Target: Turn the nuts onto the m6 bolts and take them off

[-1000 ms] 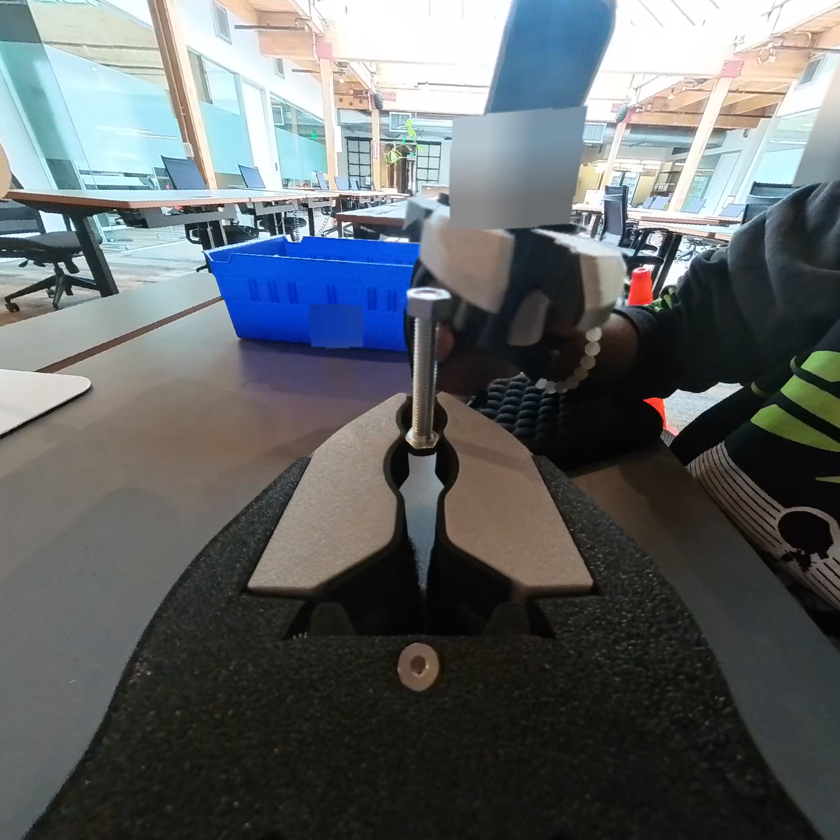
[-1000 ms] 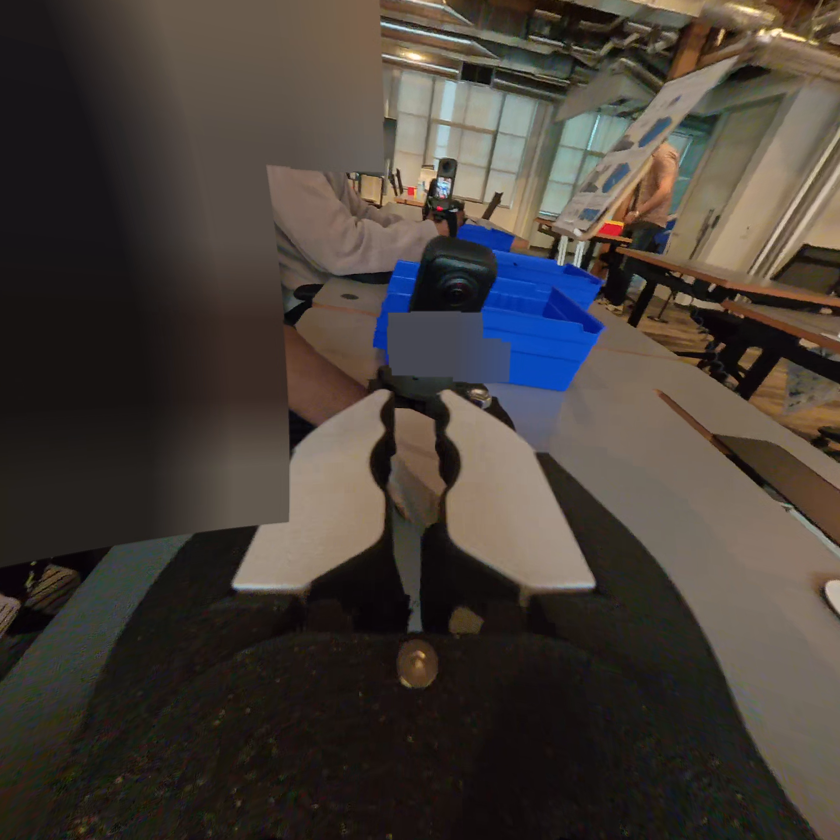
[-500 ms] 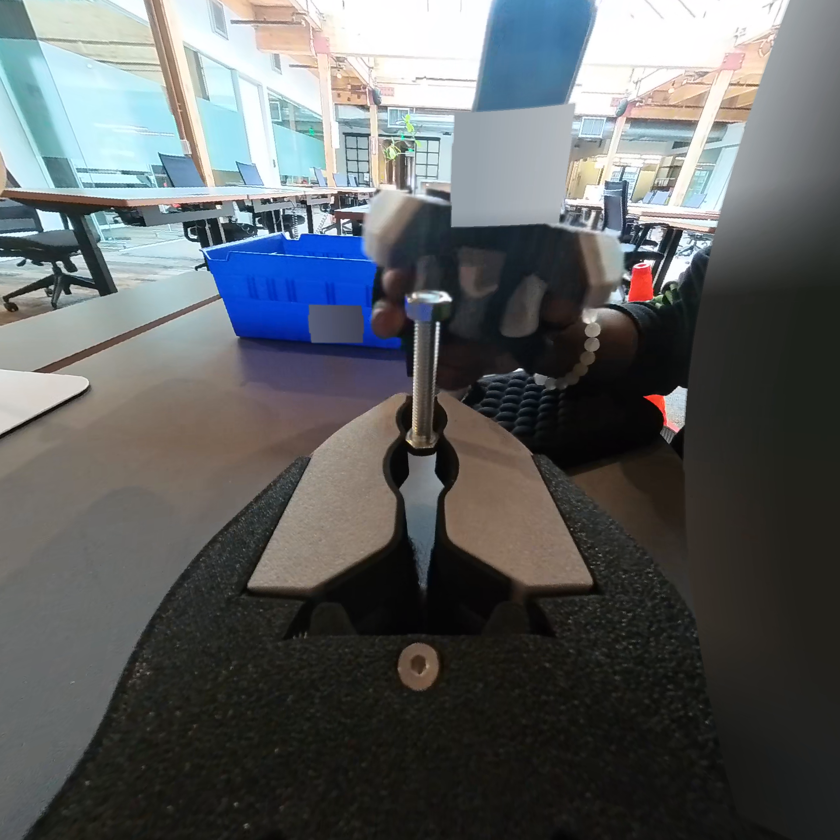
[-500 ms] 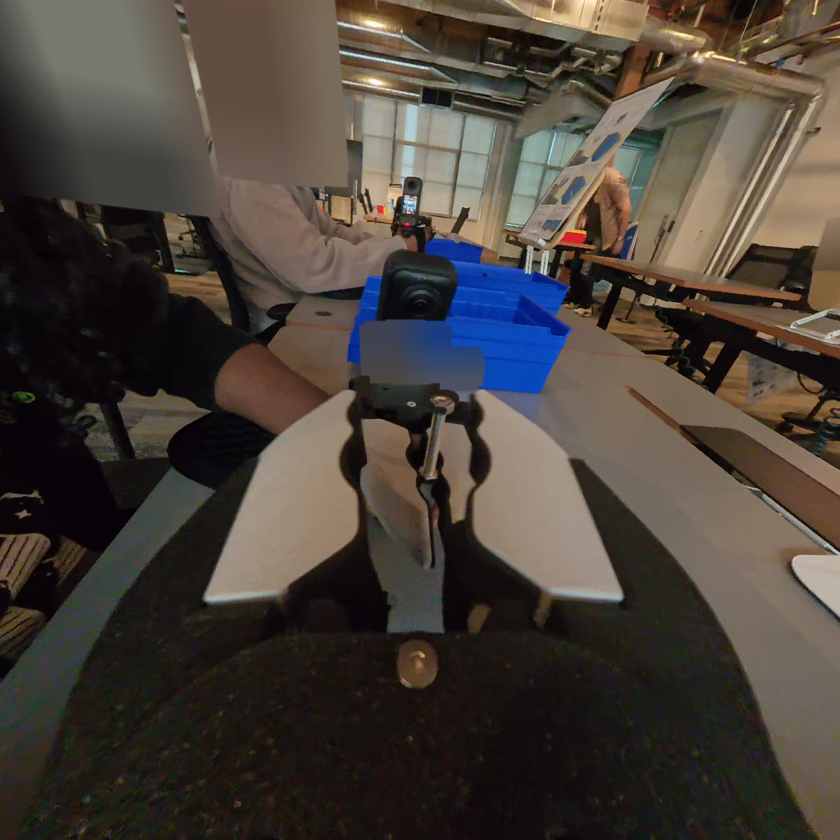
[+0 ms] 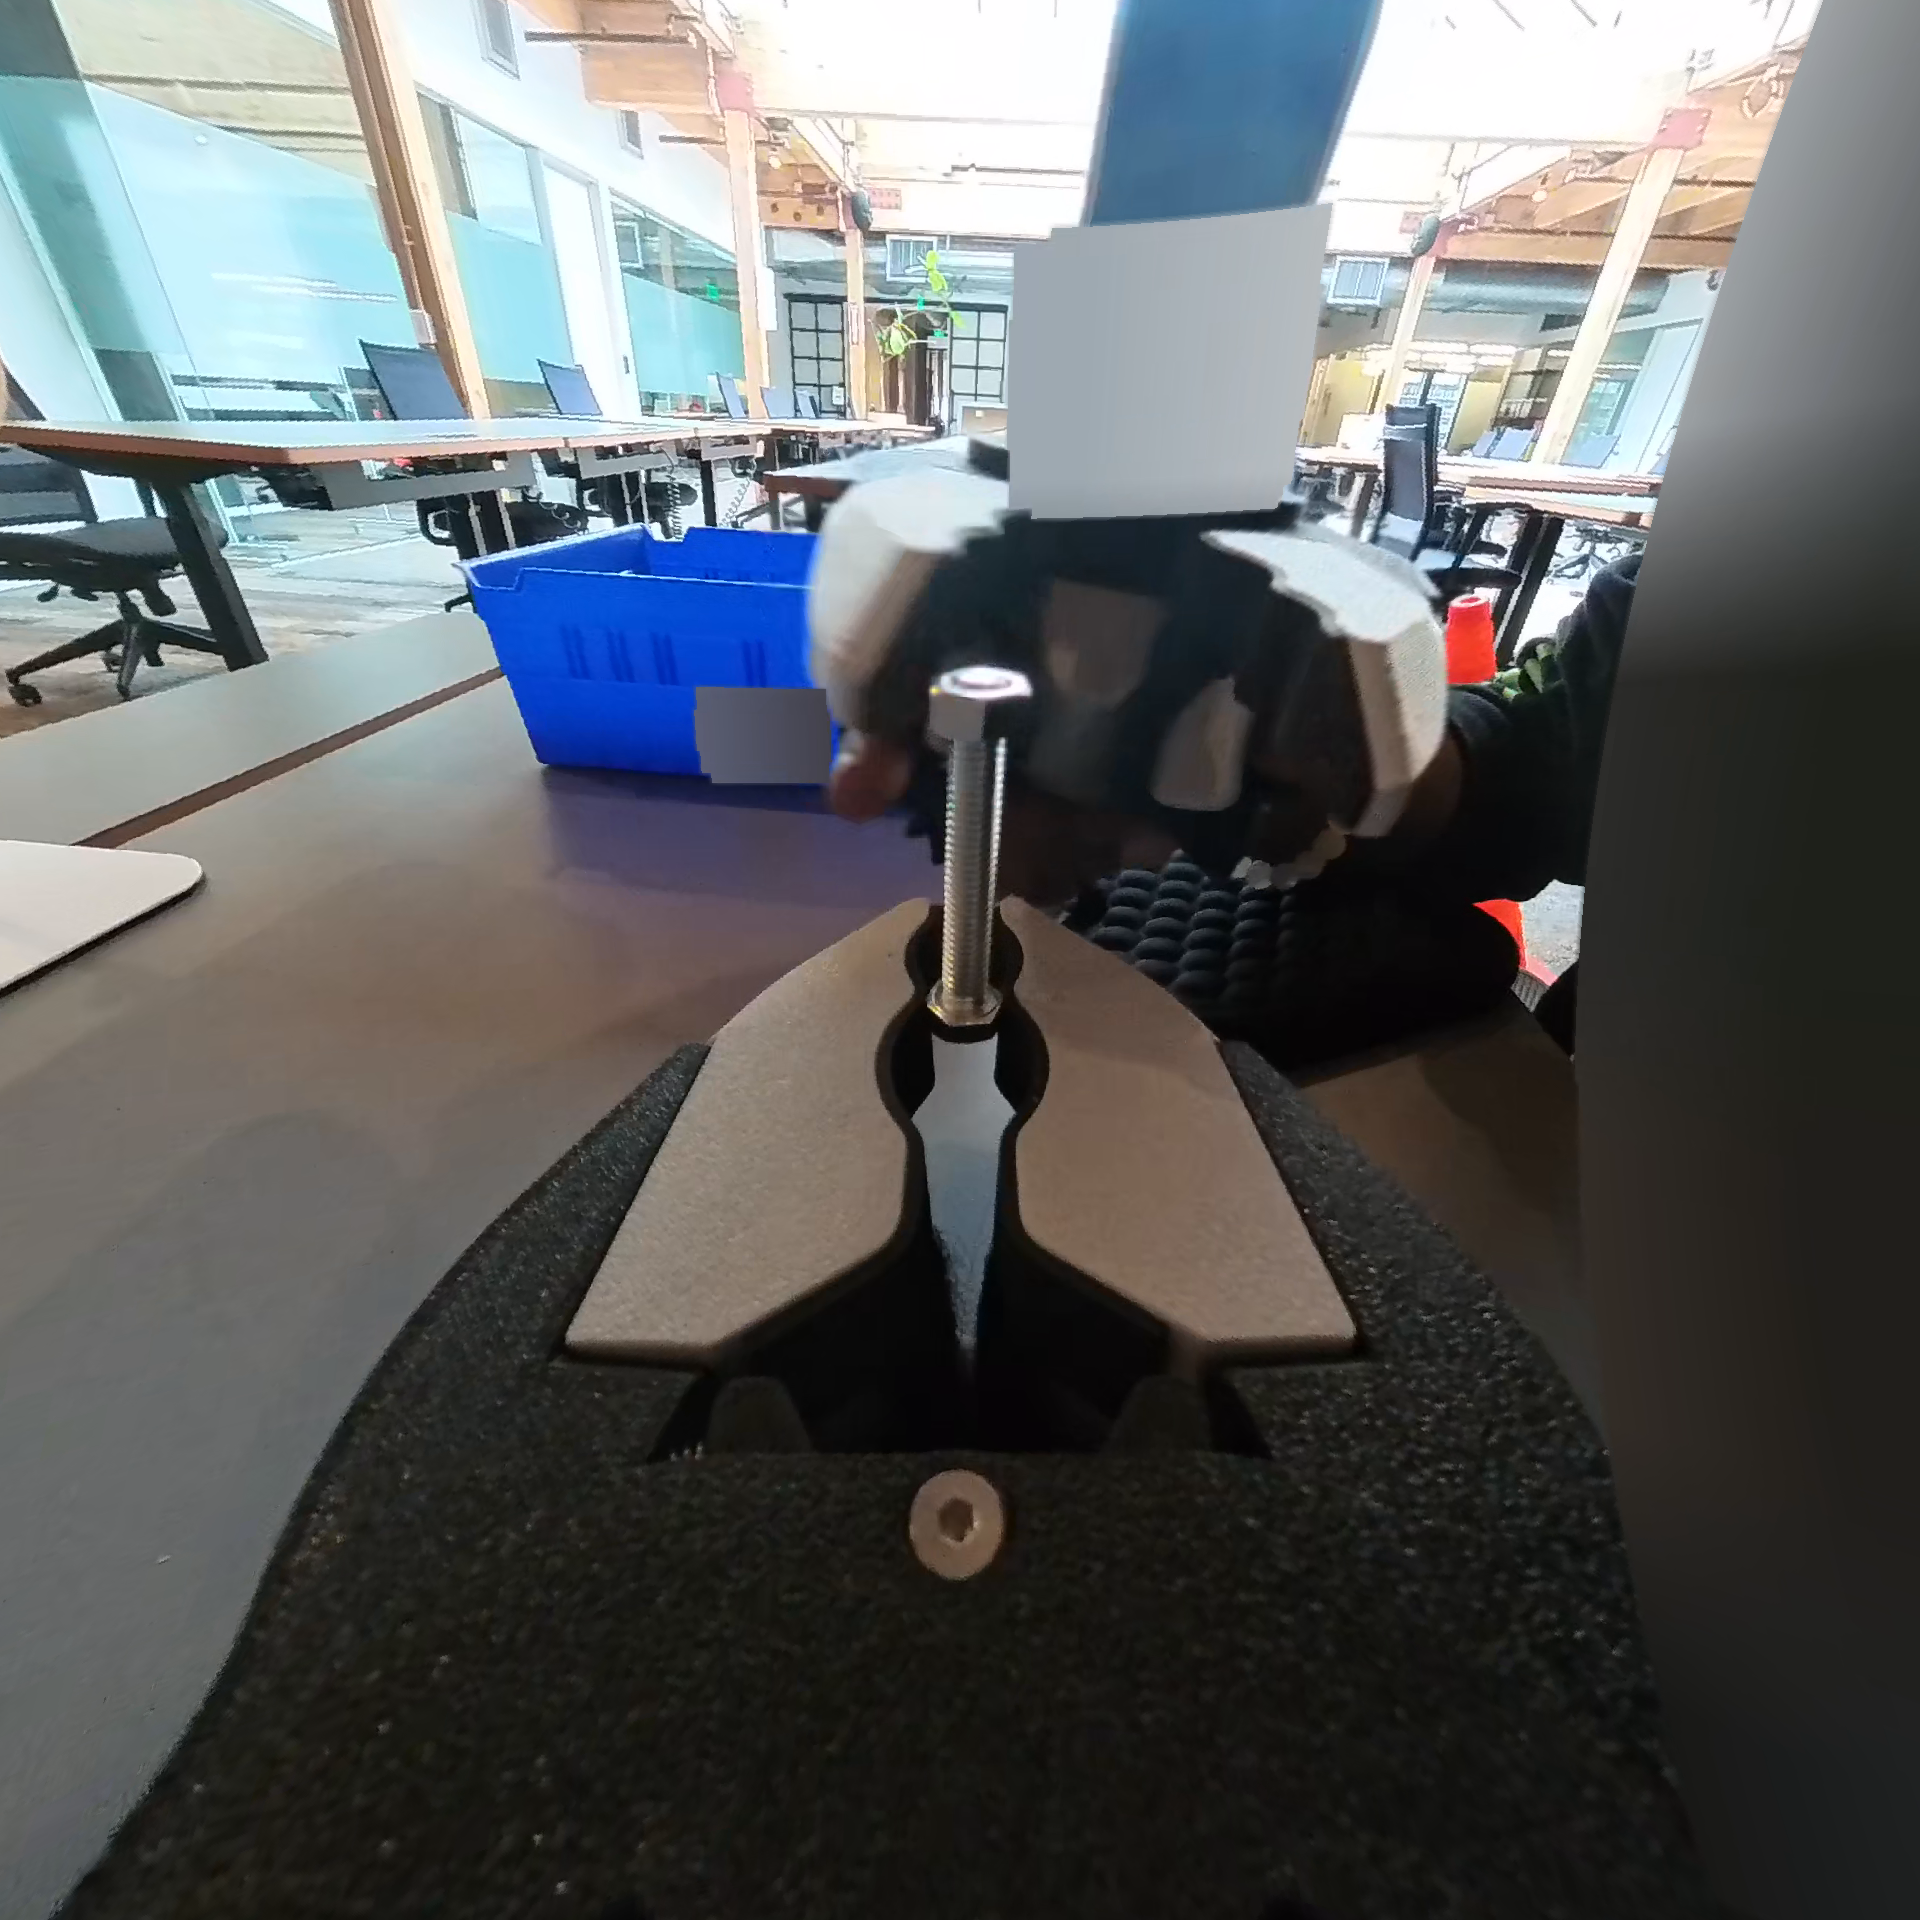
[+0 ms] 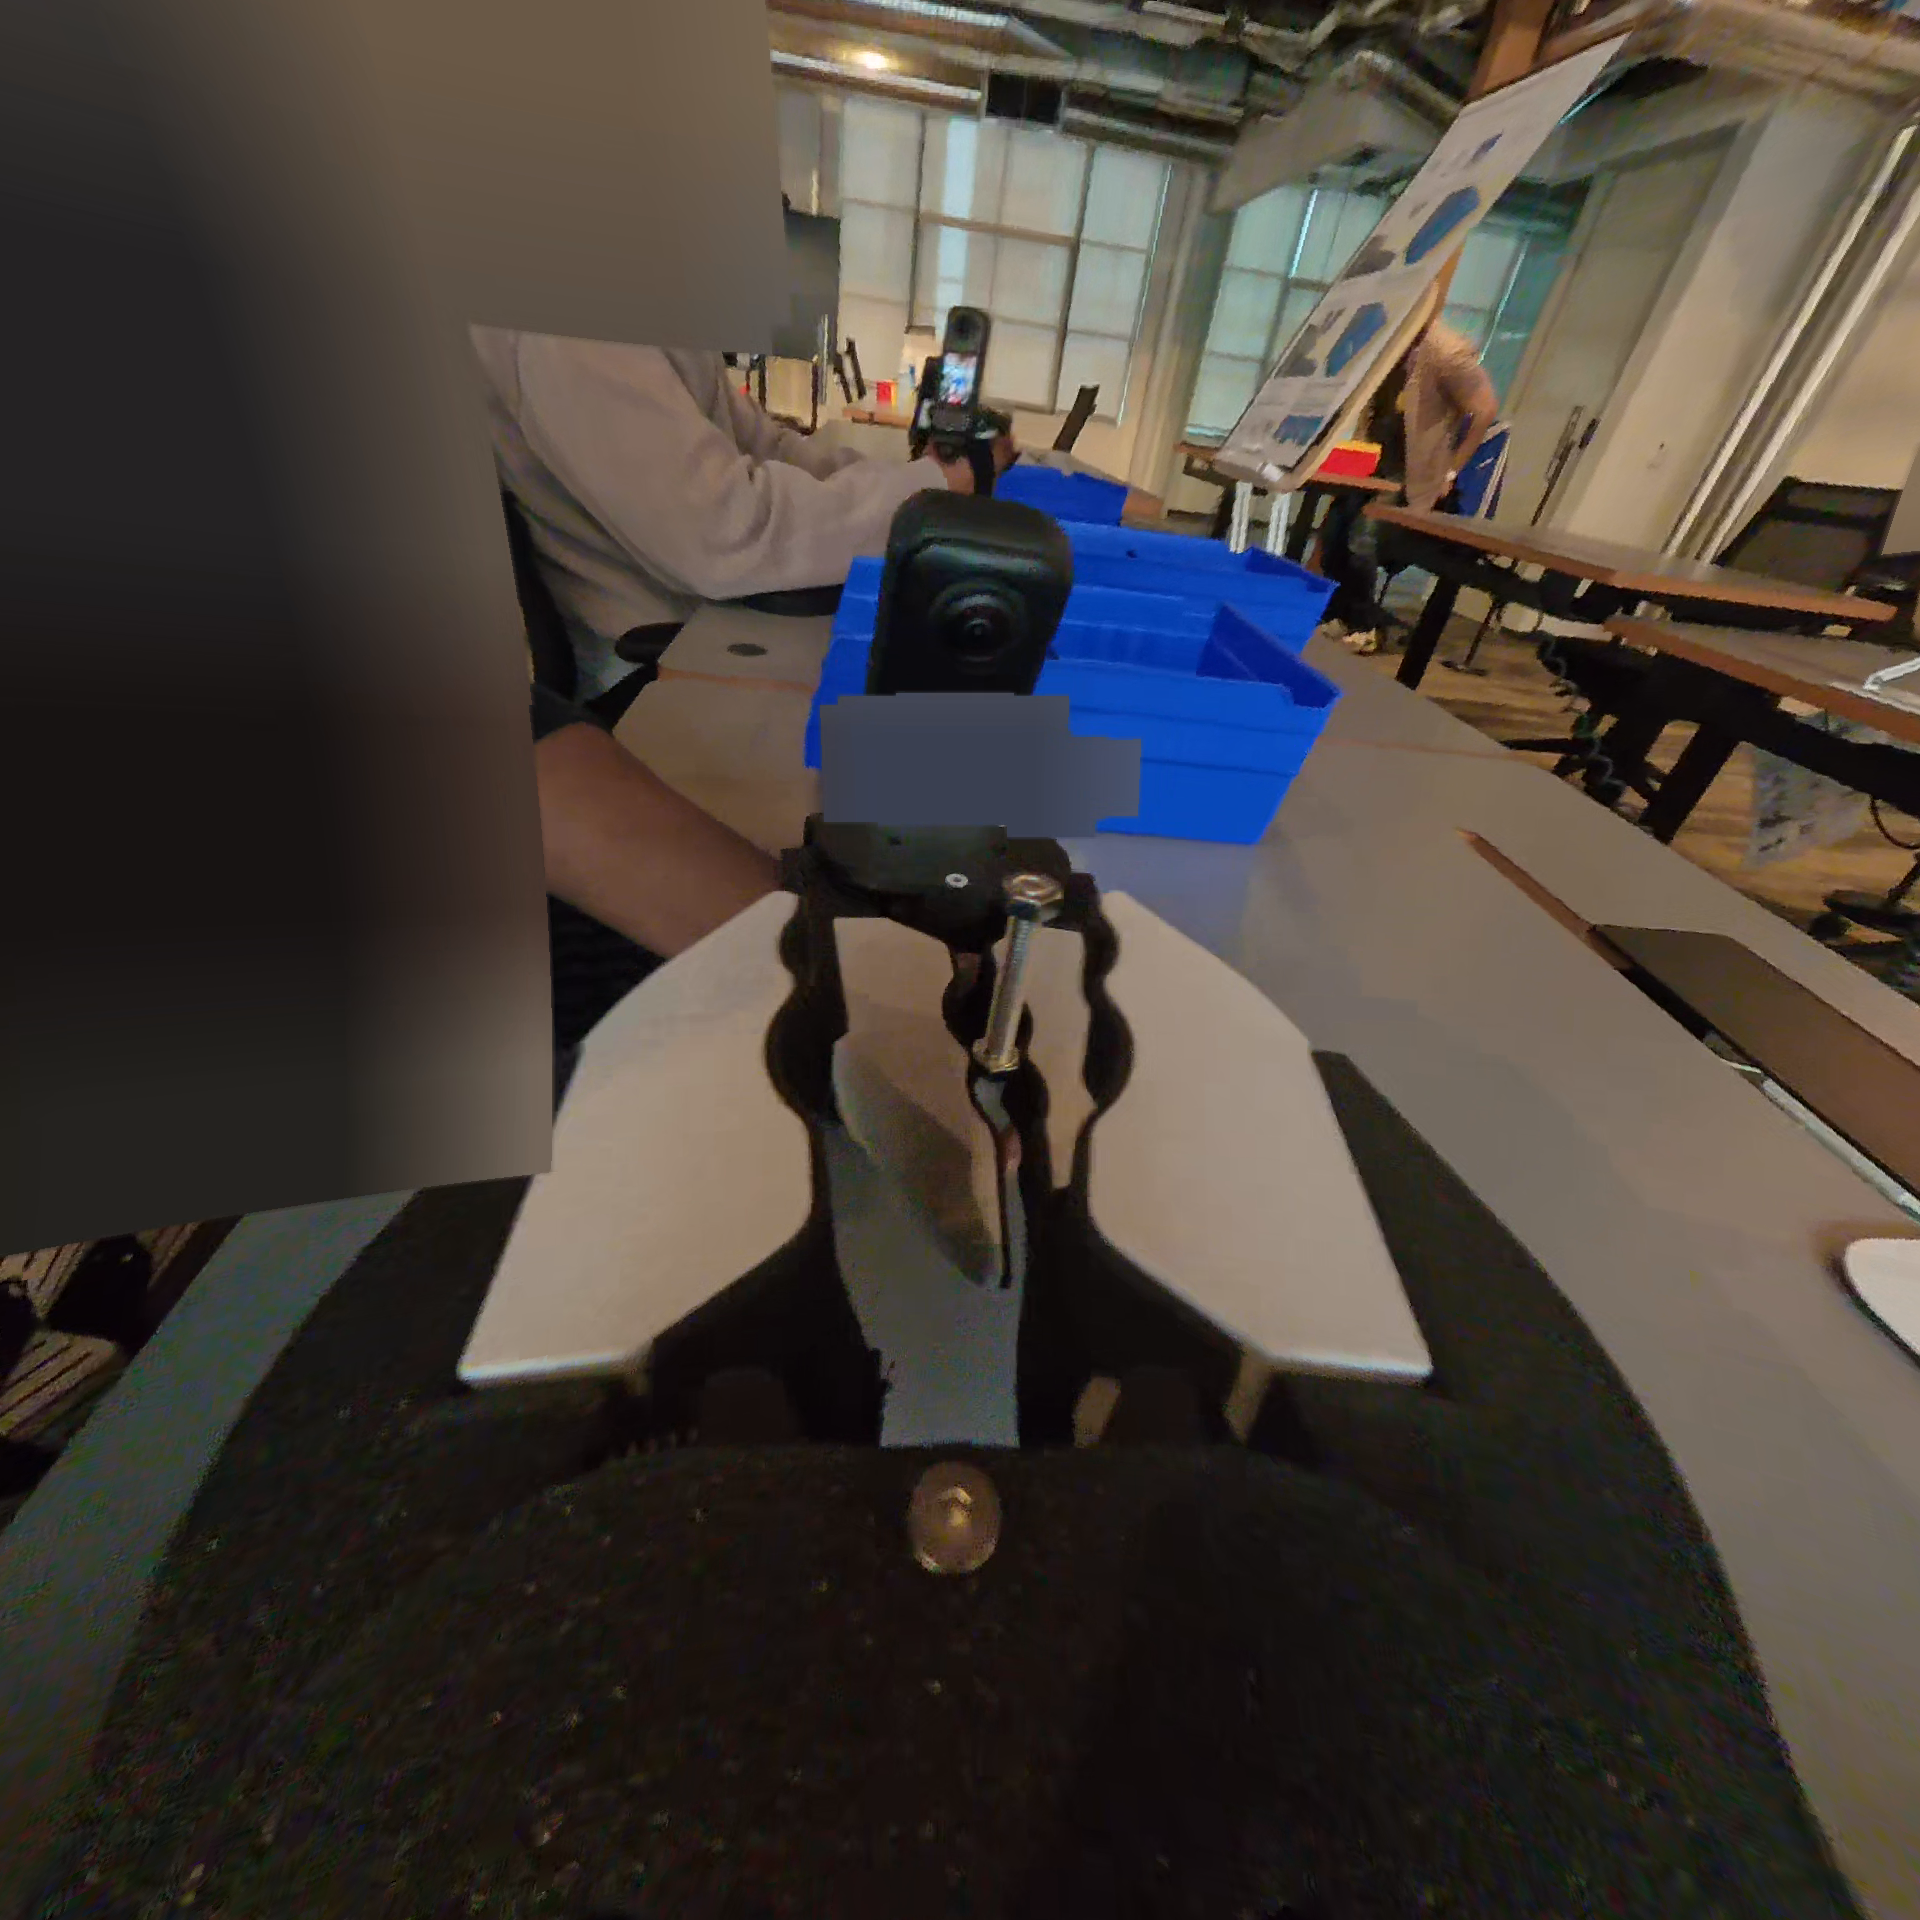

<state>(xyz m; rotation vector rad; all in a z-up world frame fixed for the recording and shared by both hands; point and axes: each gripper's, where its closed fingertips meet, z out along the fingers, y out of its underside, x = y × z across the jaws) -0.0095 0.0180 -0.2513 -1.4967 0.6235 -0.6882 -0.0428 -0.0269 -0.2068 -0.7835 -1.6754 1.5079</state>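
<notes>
Nearest to us in the left wrist view, the left gripper [image 5: 966, 971] has its two grey textured fingers [image 5: 800, 1132] pinched on the long silver threaded bolt [image 5: 972, 852], gripping it low on the shank, just above a small silver hex nut [image 5: 964, 1006] threaded near the bottom end. The bolt stands upright out of the fingertips, its threads bright and clean along the whole visible length, and its hexagonal head [image 5: 977, 698] sits at the top. The bolt is in the air above the dark grey desk [image 5: 364, 997], not touching it.

Just behind the bolt head we see the right gripper [image 5: 1132, 665], blurred, with its pale fingers spread wide on either side. From the right wrist view its own fingers [image 6: 696, 1122] stand well apart, and the bolt [image 6: 1013, 987] leans slightly between them, nearer the right one, with a gap on both sides, so the pads press on nothing.

Farther back, a blue plastic bin [image 5: 644, 644] rests on the desk towards its far edge. At the desk's left edge lies a flat white rounded pad [image 5: 73, 904].
</notes>
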